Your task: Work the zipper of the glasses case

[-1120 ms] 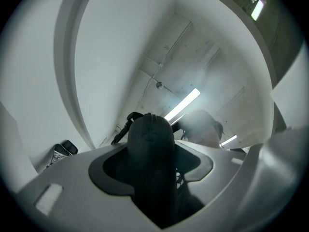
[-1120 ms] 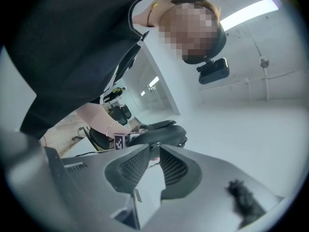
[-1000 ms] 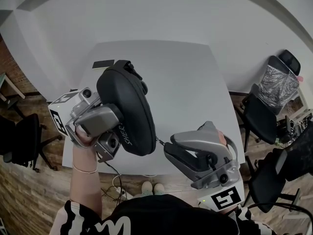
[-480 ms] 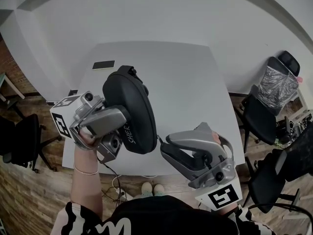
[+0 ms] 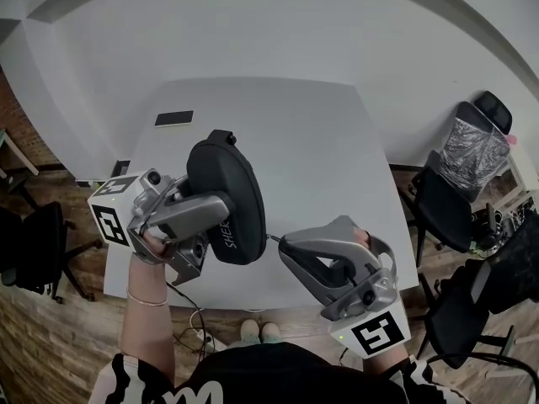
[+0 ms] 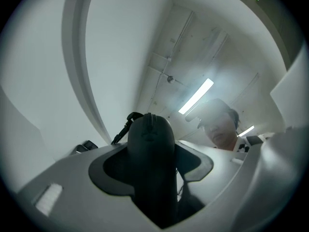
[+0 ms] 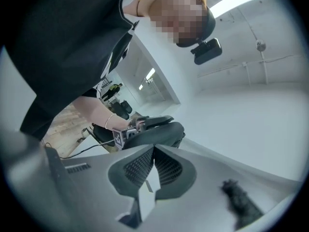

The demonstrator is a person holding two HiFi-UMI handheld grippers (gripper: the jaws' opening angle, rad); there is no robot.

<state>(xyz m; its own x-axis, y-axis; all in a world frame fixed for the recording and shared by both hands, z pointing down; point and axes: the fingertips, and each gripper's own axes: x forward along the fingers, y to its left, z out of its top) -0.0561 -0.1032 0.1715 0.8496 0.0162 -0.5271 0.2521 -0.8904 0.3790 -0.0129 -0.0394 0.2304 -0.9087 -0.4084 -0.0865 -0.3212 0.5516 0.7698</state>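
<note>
A black oval glasses case point(image 5: 227, 194) is held up on edge above the white table point(image 5: 320, 141). My left gripper point(image 5: 212, 217) is shut on it from the left. In the left gripper view the case point(image 6: 150, 144) fills the space between the jaws, with its zipper seam facing the camera. My right gripper point(image 5: 283, 244) meets the case's lower right edge. Its jaws are shut on the thin zipper pull point(image 5: 271, 239) that sticks out there. In the right gripper view the ribbed pads point(image 7: 145, 166) meet just below the case point(image 7: 161, 132), with a thin sliver point(image 7: 148, 185) between them.
A dark phone point(image 5: 174, 119) lies at the table's far left corner. Black office chairs point(image 5: 445, 202) and a bin lined with clear plastic point(image 5: 477, 141) stand to the right. Another chair point(image 5: 38, 242) is on the left, and a cable point(image 5: 187, 305) hangs below the table's near edge.
The case and my left gripper have drifted slightly right and down. My right gripper has moved left and stayed at the case's lower edge.
</note>
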